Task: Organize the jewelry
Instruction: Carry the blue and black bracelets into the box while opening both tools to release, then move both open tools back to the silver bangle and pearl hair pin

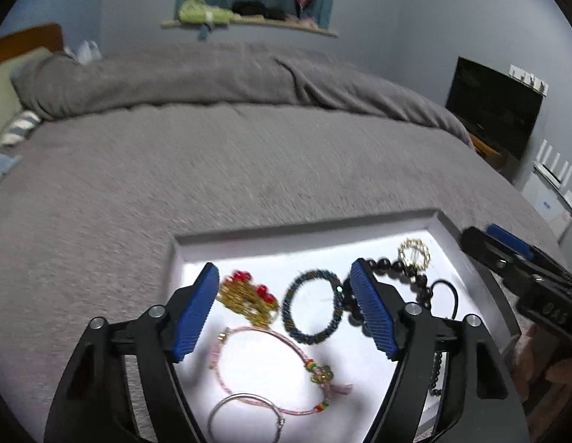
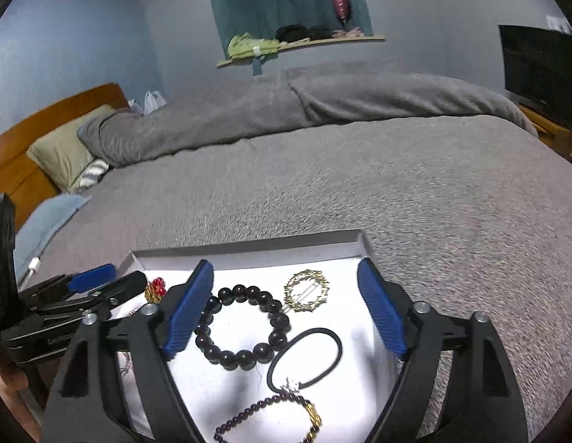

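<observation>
Left wrist view: left gripper (image 1: 286,308) spread wide, nothing held, over the white tray (image 1: 466,247) on the grey bed (image 1: 212,170). Nearest, low between the fingers, a silver hoop (image 1: 245,419), just beyond it a pink cord bracelet (image 1: 267,369). Farther on, a blue beaded bangle (image 1: 311,306) lies beside the right finger, a gold-and-red piece (image 1: 249,297) beside the left finger.

Right wrist view: right gripper (image 2: 286,310) likewise wide apart and empty. Only here, low between the fingers, a dark small-bead bracelet (image 2: 263,421). Next a black hair tie (image 2: 304,358), its oval slanting up to the right; a black bead bracelet (image 2: 241,326) against the left finger; farthest, a gold ring brooch (image 2: 306,289), its bar running across.
</observation>
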Motion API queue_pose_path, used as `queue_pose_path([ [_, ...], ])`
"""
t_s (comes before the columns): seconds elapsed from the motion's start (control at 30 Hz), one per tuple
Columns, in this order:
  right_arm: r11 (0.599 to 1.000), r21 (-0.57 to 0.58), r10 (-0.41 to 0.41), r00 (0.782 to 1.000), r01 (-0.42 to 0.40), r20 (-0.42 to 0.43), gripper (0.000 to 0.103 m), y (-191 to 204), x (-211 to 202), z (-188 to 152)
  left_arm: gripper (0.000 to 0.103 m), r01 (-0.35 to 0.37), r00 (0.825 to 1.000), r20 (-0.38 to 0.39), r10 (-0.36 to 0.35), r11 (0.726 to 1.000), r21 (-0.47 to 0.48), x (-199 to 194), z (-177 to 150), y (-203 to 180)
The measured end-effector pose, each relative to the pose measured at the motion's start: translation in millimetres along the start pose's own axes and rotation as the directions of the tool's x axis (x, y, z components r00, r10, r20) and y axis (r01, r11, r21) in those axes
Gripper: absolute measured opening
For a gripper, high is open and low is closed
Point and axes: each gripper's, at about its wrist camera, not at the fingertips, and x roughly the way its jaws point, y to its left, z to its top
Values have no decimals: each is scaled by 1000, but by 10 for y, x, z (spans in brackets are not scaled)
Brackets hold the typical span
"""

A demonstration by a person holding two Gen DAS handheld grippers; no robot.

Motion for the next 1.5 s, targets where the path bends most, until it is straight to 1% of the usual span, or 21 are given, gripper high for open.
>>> queue_pose_path([
  [0.03,1000,14,1,1000,-1,8,87,-18,-63,-3,79,-13,1000,8,13,1000,5,-27,10,-9],
  [0.07,1000,24,2,1000,-2,14,94,-30,-118,-8,82,-30,999,17,30,999,10,-66,10,-19],
  [0.1,999,35,4,1000,-4,20,98,-36,-167,-12,83,-45,999,28,45,999,15,-106,9,-36],
  [0.17,998,62,19,999,-21,29,98,-62,-279,-25,91,-82,996,48,81,996,31,-198,-1,-75],
  [0.2,996,81,31,999,-34,36,98,-66,-347,-34,93,-109,992,60,107,993,38,-254,-14,-93],
  [0.37,994,101,28,997,-35,72,98,-15,-572,-84,96,-135,988,80,133,990,26,-454,-65,-100],
  [0.47,996,89,20,996,-28,88,98,31,-690,-156,96,-151,986,76,150,988,12,-577,-153,-68],
  [0.6,997,74,9,997,-15,81,98,40,-789,-279,97,-155,986,64,154,988,1,-698,-281,-16],
  [0.8,999,47,-14,998,11,59,98,44,-903,-509,97,-178,983,50,177,984,17,-818,-477,24],
  [0.93,999,39,-11,999,9,40,98,63,-969,-656,97,-188,981,45,187,982,20,-904,-606,70],
  [1.13,999,-26,-23,1000,23,9,98,223,-1005,-866,97,-194,981,33,193,981,23,-985,-733,103],
  [1.3,996,-85,1,999,-4,-44,98,425,-969,-1091,97,-212,977,36,211,977,24,-1098,-854,174],
  [1.4,991,-132,11,997,-21,-77,98,591,-932,-1225,97,-200,980,20,200,980,-5,-1152,-941,262],
  [1.5,978,-196,46,993,-66,-106,98,768,-898,-1339,97,-168,986,-5,168,985,-31,-1173,-1010,338],
])
